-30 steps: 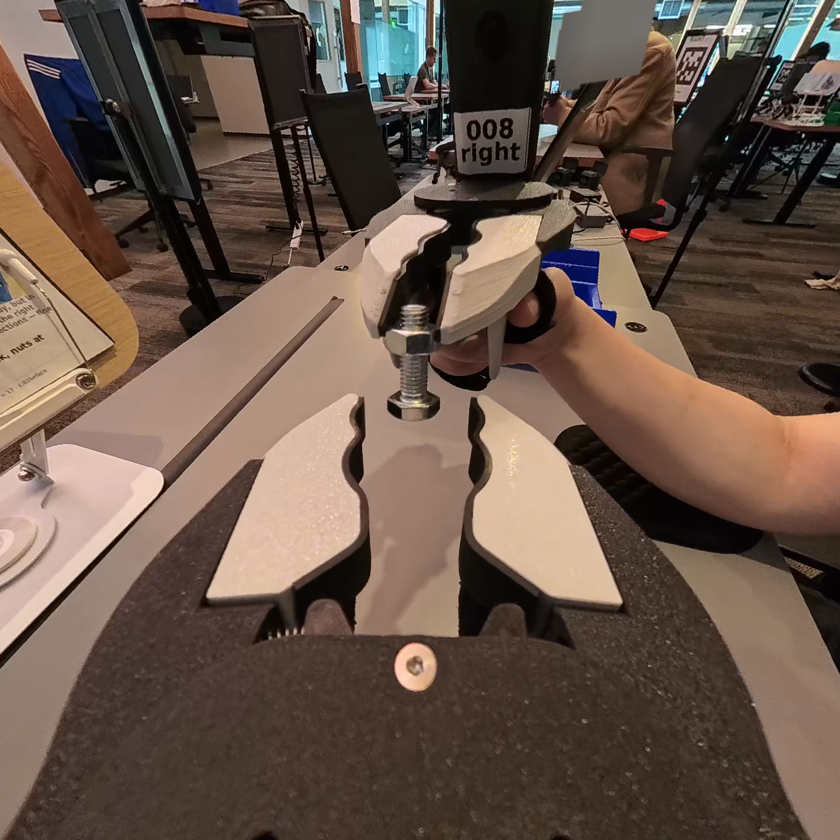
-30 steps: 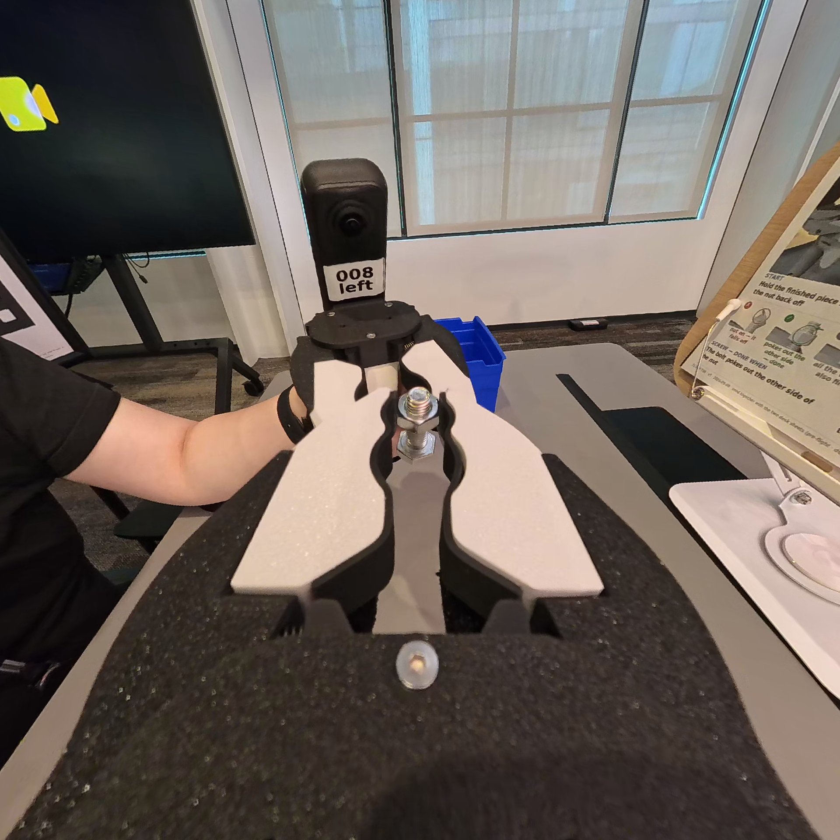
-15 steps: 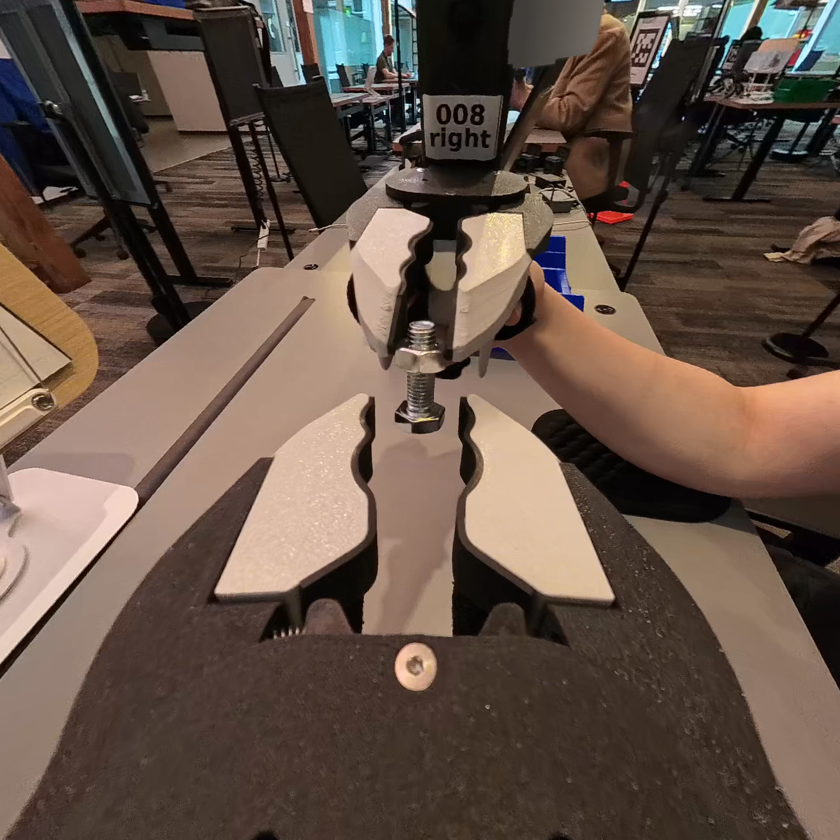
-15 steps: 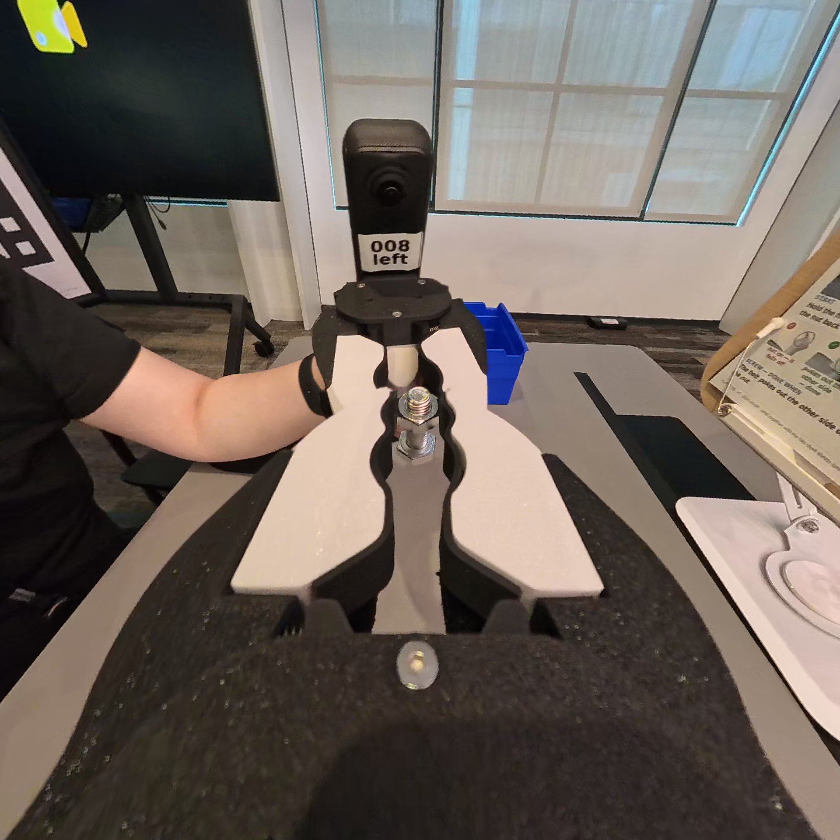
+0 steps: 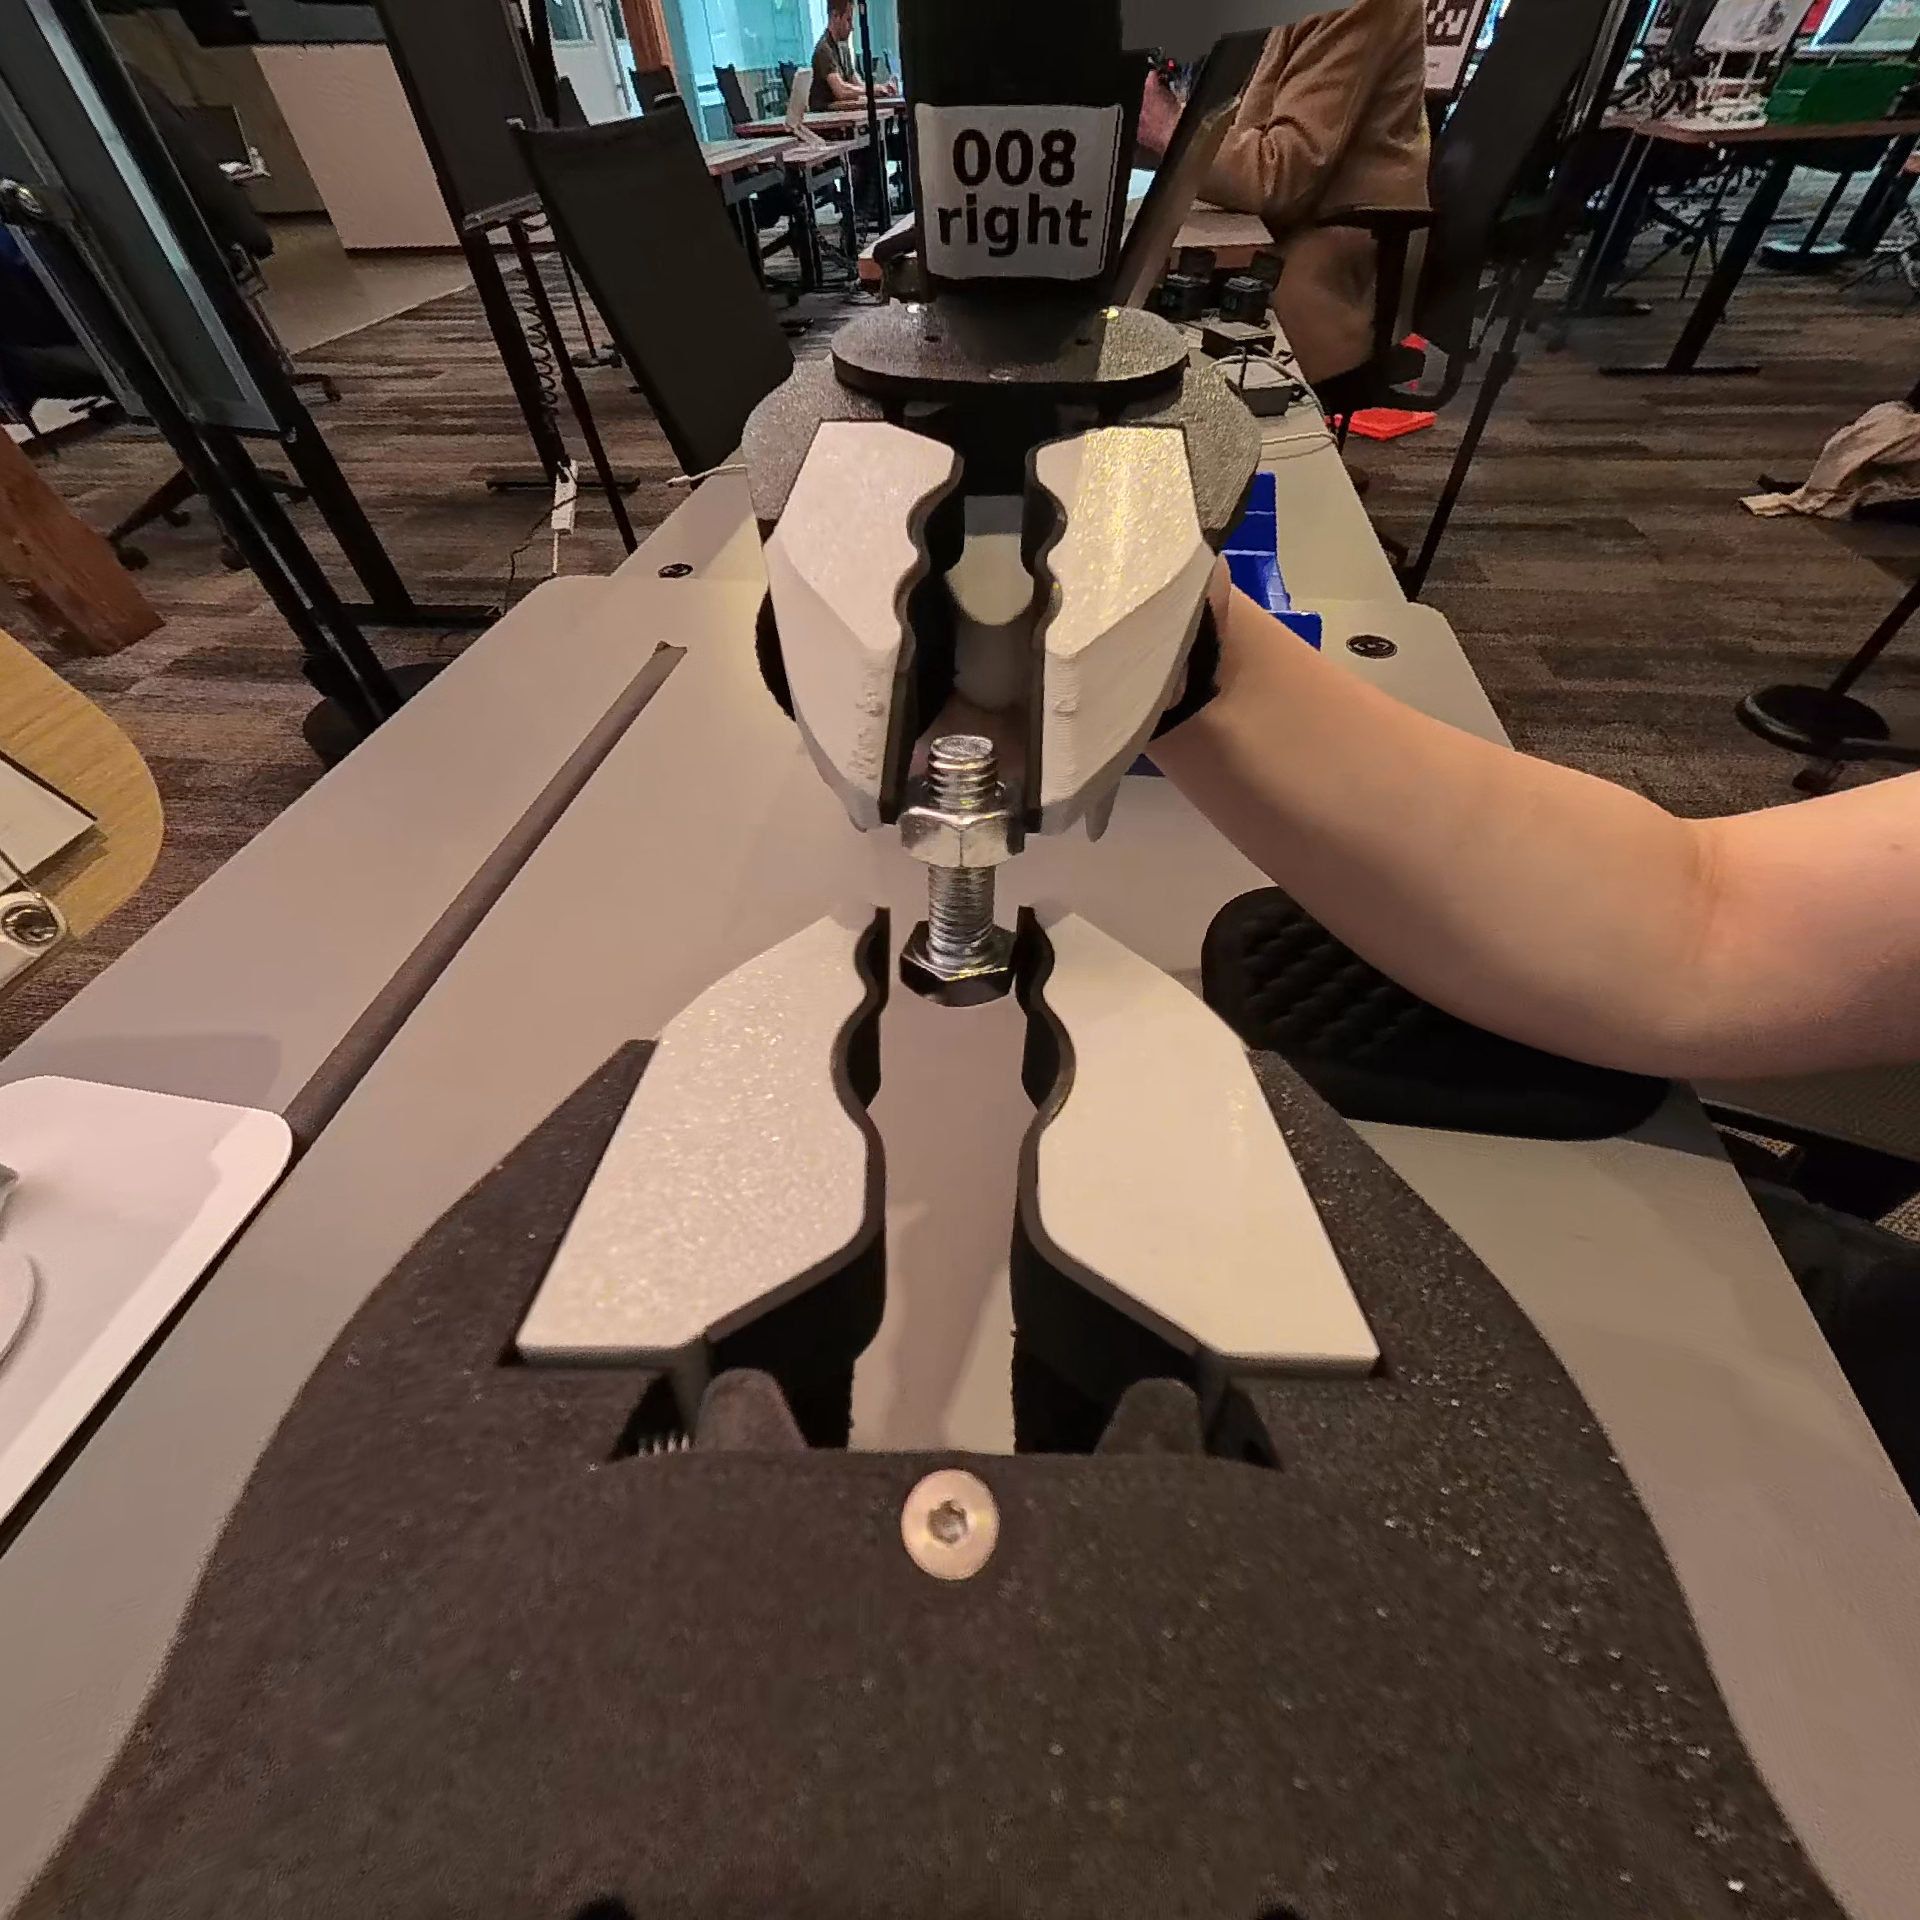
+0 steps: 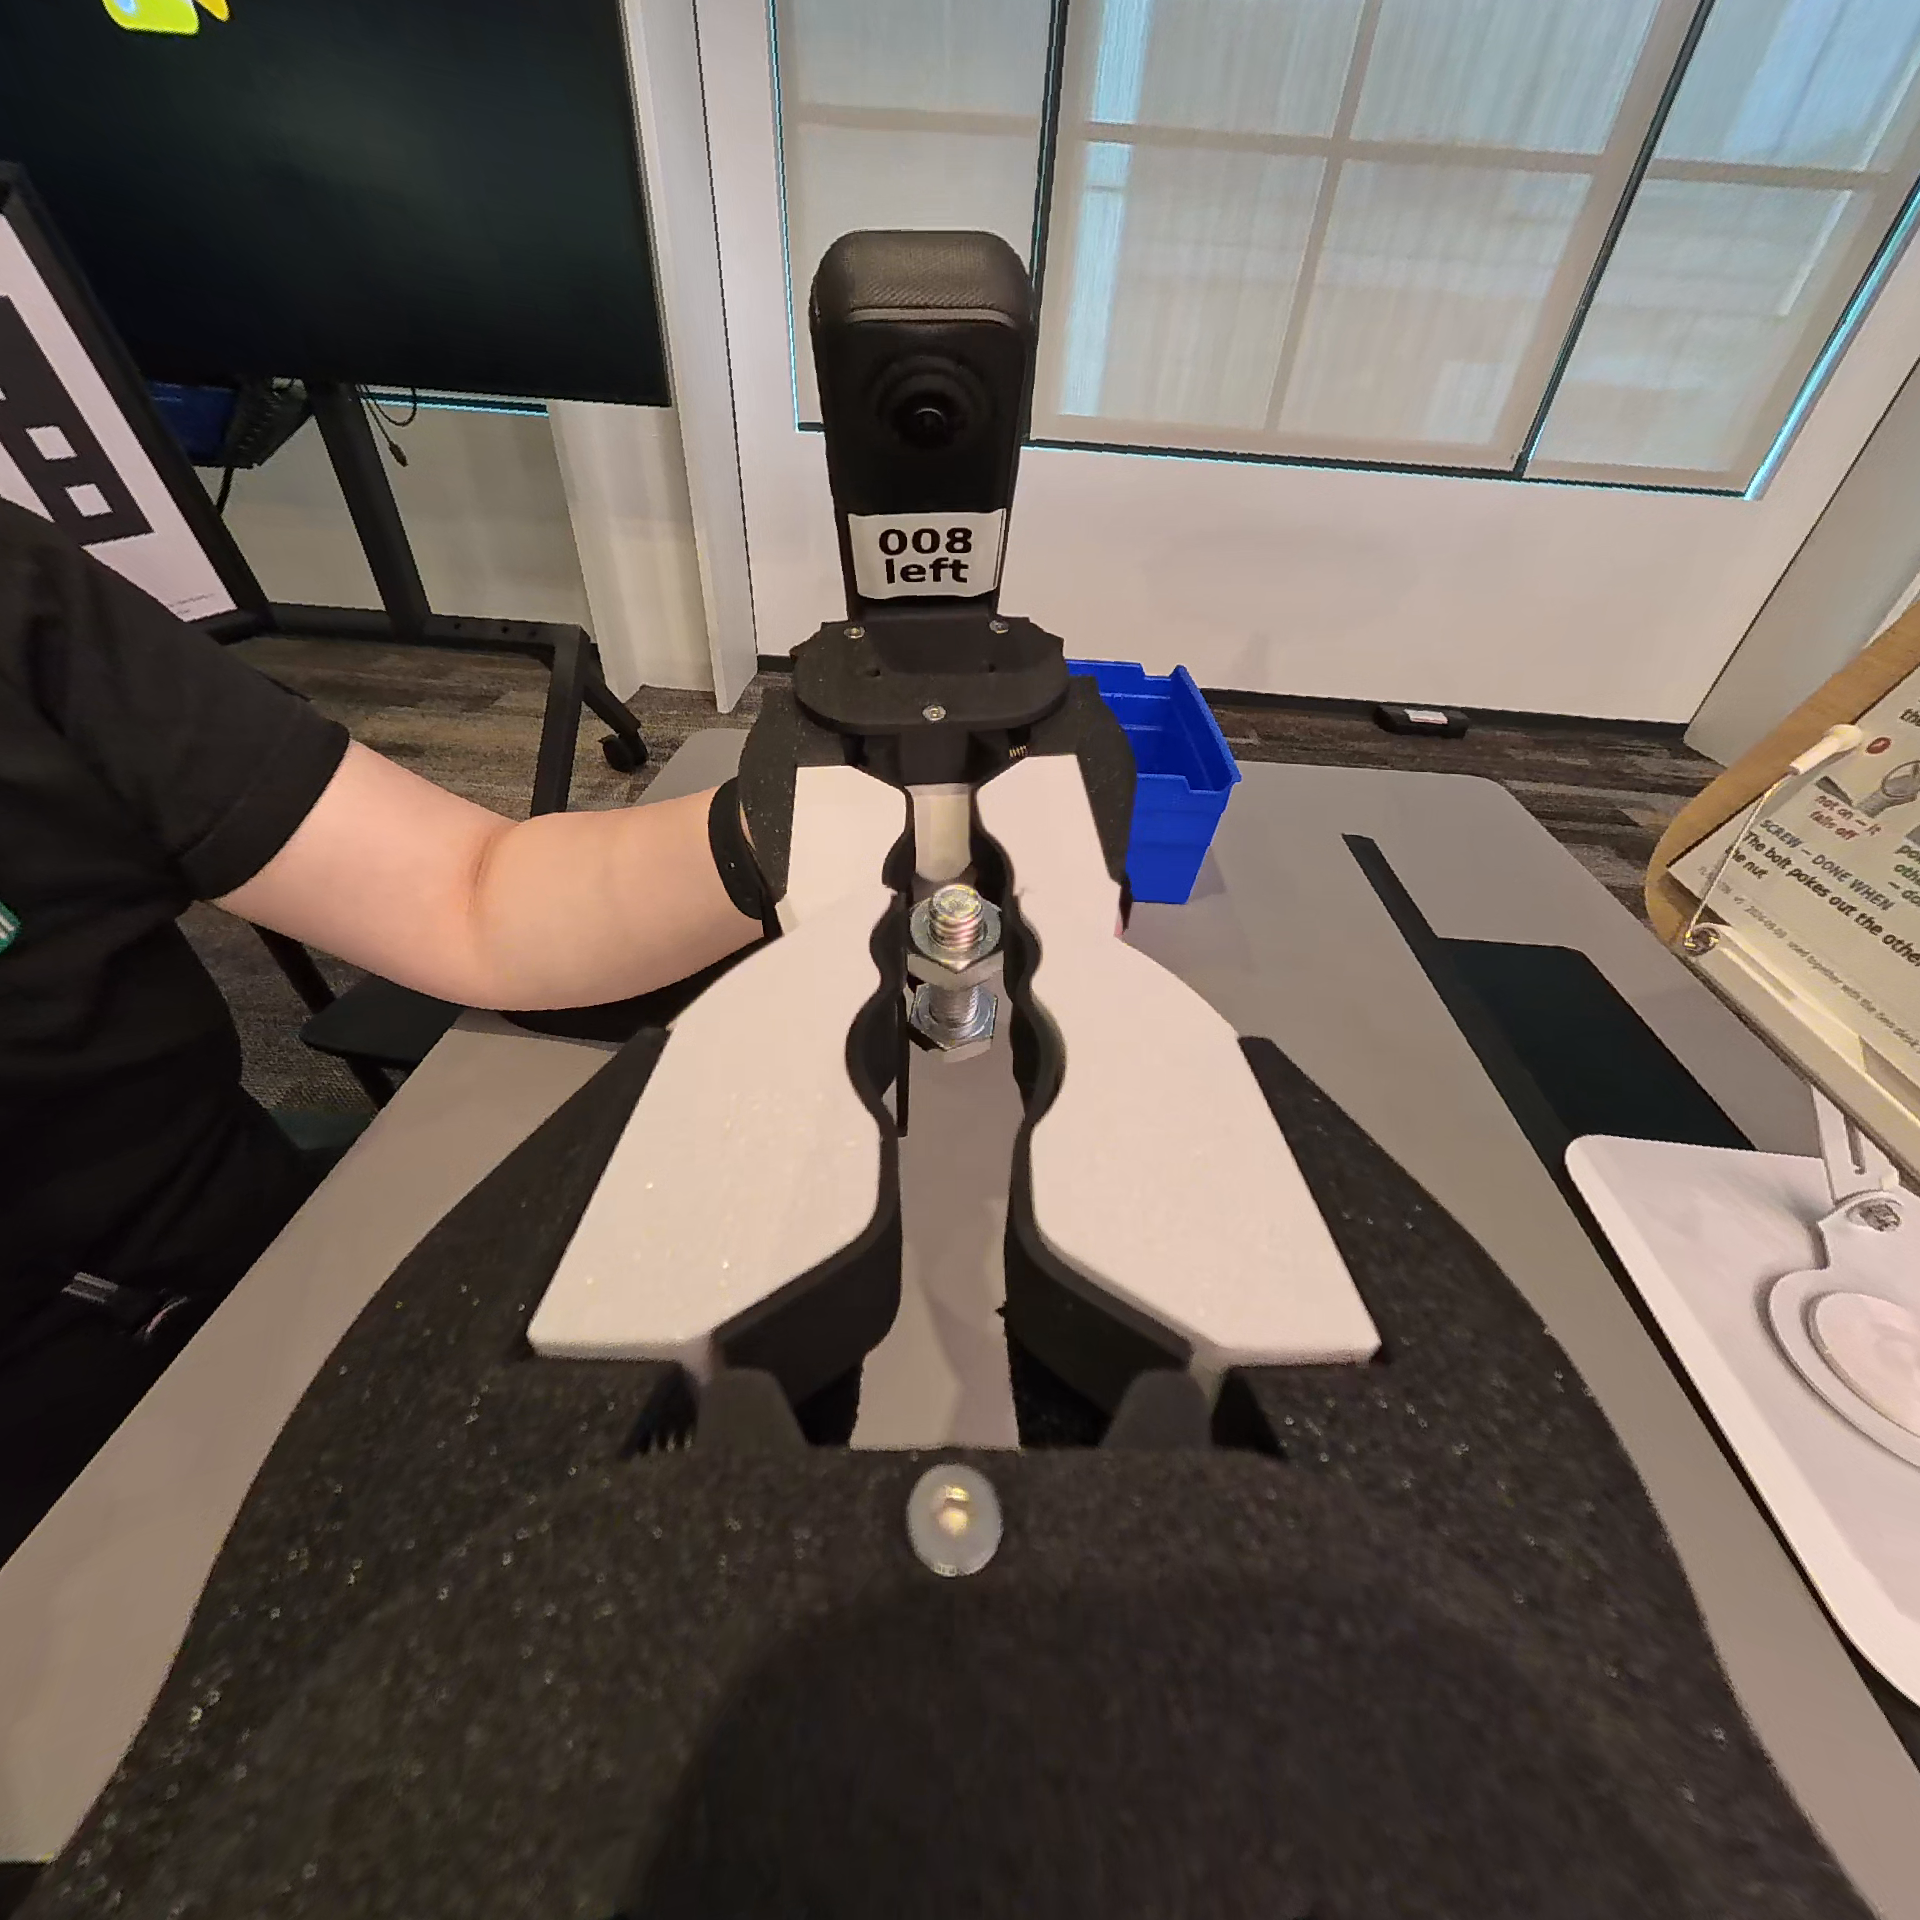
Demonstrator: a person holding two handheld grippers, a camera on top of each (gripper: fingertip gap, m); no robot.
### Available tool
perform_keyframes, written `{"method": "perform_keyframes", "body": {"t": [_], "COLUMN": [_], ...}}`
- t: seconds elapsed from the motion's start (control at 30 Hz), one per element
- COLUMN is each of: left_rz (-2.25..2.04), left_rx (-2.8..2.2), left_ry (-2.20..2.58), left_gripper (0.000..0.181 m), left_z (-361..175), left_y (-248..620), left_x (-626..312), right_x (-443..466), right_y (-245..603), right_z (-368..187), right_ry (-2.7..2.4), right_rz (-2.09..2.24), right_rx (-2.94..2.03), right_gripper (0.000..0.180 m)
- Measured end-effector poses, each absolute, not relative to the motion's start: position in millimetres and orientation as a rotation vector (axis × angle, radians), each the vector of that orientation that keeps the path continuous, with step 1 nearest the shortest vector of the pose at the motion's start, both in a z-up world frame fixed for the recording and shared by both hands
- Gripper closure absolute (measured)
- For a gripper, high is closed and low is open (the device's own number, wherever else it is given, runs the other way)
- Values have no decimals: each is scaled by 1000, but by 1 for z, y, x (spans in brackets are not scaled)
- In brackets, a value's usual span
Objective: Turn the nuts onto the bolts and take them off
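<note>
Bolt (image 5: 958, 914) upright above grey bench (image 5: 436, 831), hex head clamped between left tongs (image 5: 954, 961), nut (image 5: 954, 828) high on thread, clamped in right tongs (image 5: 961, 821), blue bin (image 6: 1169, 790) behind.

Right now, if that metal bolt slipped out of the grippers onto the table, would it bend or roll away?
The bolt looks like solid steel, so probably rigid and heavy for its size. Its hexagonal head and the nut have flat sides, so it would likely rock or curve briefly rather than roll far. The shiny metal may be slippery.
</note>
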State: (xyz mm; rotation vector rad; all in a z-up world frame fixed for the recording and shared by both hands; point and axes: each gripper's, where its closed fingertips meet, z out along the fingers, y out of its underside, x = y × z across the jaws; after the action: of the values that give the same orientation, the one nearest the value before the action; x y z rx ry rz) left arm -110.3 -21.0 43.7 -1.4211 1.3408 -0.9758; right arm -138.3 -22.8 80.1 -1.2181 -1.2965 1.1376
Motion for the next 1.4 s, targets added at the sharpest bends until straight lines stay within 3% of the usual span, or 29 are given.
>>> {"method": "perform_keyframes", "body": {"t": [0.4, 0.67, 0.83, 1.4], "left_rz": [-964, -952, -940, -883], "left_rx": [-1422, -1422, -1417, -1388], "left_ry": [1346, 1323, 1329, 1339], "left_gripper": [161, 152, 160, 161], "left_z": [42, 44, 44, 44], "left_y": [-21, -18, -18, -16], "left_x": [-108, -111, -110, -110], "right_x": [-137, -135, -133, -132], "right_y": [-22, -23, -19, -20], "right_z": [78, 81, 80, 84], "right_ry": [-1300, -1298, -1286, -1264], "right_rz": [1129, 1122, 1114, 1118], "right_rx": [-1225, -1216, -1226, -1201], "right_gripper": [163, 163, 163, 161]}}
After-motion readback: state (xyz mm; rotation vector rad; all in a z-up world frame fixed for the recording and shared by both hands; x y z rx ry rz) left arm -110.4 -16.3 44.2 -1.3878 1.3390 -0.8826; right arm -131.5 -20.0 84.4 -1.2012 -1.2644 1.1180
